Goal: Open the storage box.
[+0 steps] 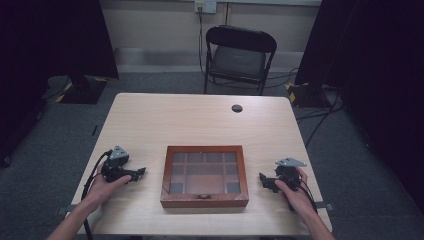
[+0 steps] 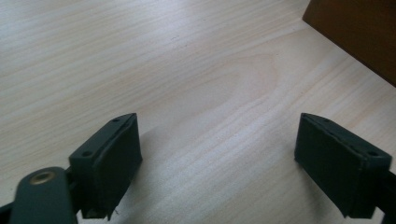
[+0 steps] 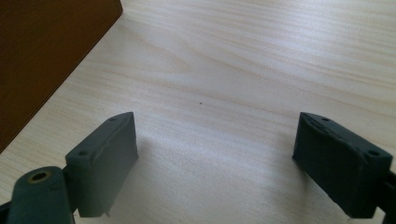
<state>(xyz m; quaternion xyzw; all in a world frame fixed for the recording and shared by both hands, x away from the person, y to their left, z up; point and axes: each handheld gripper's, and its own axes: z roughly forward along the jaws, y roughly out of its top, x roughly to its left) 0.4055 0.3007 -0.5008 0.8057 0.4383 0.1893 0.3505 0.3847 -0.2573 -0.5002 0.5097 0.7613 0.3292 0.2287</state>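
Observation:
A brown wooden box [image 1: 204,175] with a glass lid over several compartments lies shut at the middle of the light wooden table [image 1: 200,125], near the front edge. My left gripper [image 1: 136,173] rests on the table just left of the box, held by a hand, jaws wide apart with nothing between them. In the left gripper view my left gripper [image 2: 217,163] faces bare wood, with the box's corner [image 2: 359,32] at the upper right. My right gripper [image 1: 265,181] sits right of the box, open and empty. In the right gripper view my right gripper [image 3: 215,163] has the box's side [image 3: 42,60] at the upper left.
A black folding chair [image 1: 239,57] stands beyond the table's far edge. A round cable hole [image 1: 237,108] is near the table's far side. Dark curtains hang at both sides, and cables run over the grey floor at the right.

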